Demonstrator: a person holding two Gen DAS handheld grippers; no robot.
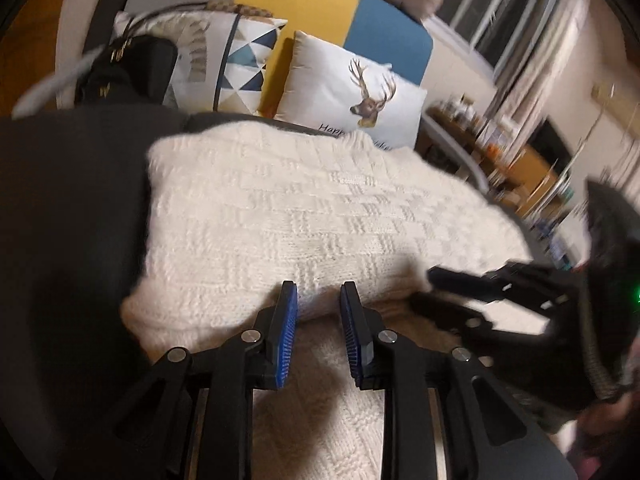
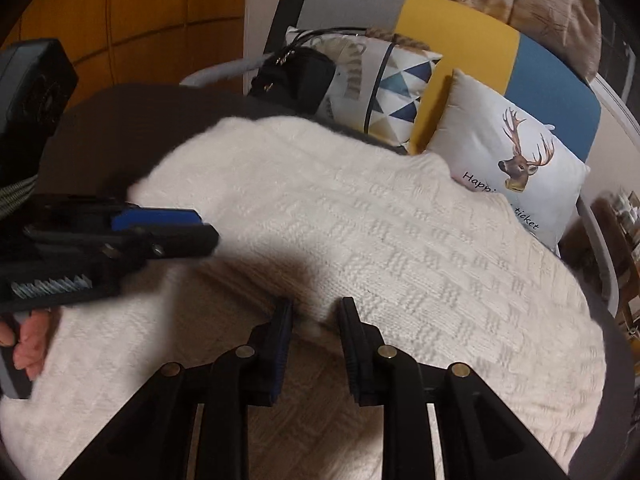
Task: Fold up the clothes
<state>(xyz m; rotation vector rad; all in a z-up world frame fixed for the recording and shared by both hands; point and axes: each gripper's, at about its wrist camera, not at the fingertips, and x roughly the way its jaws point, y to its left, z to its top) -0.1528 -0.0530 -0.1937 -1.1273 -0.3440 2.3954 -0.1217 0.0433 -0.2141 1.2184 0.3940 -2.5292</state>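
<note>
We see a cream knitted sweater (image 1: 304,208) lying spread on a dark sofa seat (image 1: 68,208), its near edge doubled over into a thick fold, with a deer-print cushion (image 1: 352,92) and a triangle-patterned cushion (image 1: 240,64) propped behind it beside a black handbag (image 1: 128,72). Our left gripper (image 1: 318,292) hangs at that folded edge with its blue pads parted and nothing pinched between them. Our right gripper (image 2: 316,312) sits just beside it over the same fold, likewise released, its fingers apart above the knit and gripping no cloth.
</note>
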